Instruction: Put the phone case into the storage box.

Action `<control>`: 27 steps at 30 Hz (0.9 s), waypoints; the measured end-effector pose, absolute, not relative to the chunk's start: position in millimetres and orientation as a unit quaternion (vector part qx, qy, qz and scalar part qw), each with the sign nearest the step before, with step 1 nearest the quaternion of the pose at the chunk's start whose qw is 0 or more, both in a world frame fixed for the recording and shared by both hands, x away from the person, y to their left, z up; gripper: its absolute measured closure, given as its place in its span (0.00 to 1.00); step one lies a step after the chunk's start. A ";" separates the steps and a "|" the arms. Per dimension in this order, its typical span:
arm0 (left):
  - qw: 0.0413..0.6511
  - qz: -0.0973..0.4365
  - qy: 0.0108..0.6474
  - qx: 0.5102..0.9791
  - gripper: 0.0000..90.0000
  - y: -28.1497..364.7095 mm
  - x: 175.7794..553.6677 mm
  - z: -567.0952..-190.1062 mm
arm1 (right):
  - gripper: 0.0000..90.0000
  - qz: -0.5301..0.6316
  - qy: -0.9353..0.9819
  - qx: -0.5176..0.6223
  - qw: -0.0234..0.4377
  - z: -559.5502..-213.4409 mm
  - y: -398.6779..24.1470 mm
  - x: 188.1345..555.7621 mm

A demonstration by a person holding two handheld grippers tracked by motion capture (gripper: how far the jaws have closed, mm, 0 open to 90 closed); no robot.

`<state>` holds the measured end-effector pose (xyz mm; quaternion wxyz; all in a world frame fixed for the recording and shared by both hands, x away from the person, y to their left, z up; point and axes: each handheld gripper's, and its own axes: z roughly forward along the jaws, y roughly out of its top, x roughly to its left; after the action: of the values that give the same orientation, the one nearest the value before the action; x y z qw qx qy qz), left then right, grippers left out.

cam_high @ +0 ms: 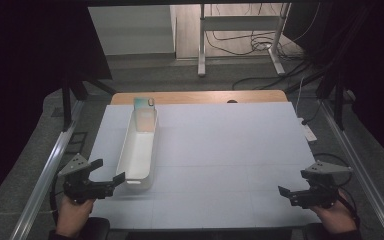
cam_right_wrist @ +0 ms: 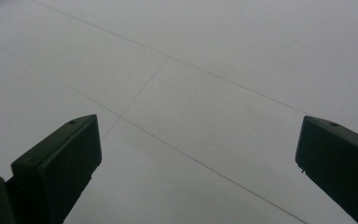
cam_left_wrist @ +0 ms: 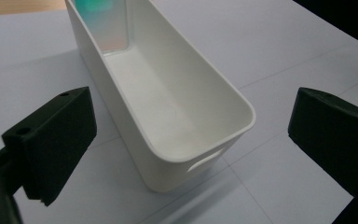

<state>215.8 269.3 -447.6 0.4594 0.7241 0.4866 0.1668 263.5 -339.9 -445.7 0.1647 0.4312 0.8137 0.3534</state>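
Quite a lot here is dark or cut off: both sides of the high view are basically black, and the person is cropped at the bottom edge, so you get two hands and a bit of sleeve and that's it. One white bin [cam_high: 139, 150] sits on the counter [cam_high: 220, 165], long and narrow, running from about 7 o'clock up toward 11 o'clock on the white surface. One phone [cam_high: 145, 114] leans inside it at the far end, upright-ish against the end wall; in the left gripper view its top is cut off by the frame and you just get a pale greenish-pink sheen, so I can't tell if that's the screen or the back. Two grippers total. The left gripper [cam_high: 108, 171] is at roughly 8 o'clock, jaws spread wide, sitting just beside the bin's near end with nothing between them; from its own camera the bin's near corner and a handle slot [cam_left_wrist: 208, 158] sit between the jaws, not touching either one. The right gripper [cam_high: 285, 192] is at about 4 o'clock, well apart from the bin, jaws also wide, over bare white counter with thin seam lines. Behind the counter there's a metal stand [cam_high: 240, 30] and a tangle of cables [cam_high: 260, 42] on the floor, hard to count.
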 end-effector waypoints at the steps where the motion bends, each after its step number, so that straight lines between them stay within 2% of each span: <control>1: 0.458 0.167 0.488 0.724 0.02 269.8 214.7 -448.2 | 0.00 0.354 0.814 0.431 0.165 -445.7 -339.9 263.5; 27: 0.437 0.170 0.503 0.726 0.02 281.9 196.7 -456.1 | 0.00 0.352 0.815 0.431 0.165 -445.8 -339.7 263.7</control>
<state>196.7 281.9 -456.1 0.4367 0.7260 0.5033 0.1702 263.7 -339.7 -445.8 0.1645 0.4307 0.8145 0.3521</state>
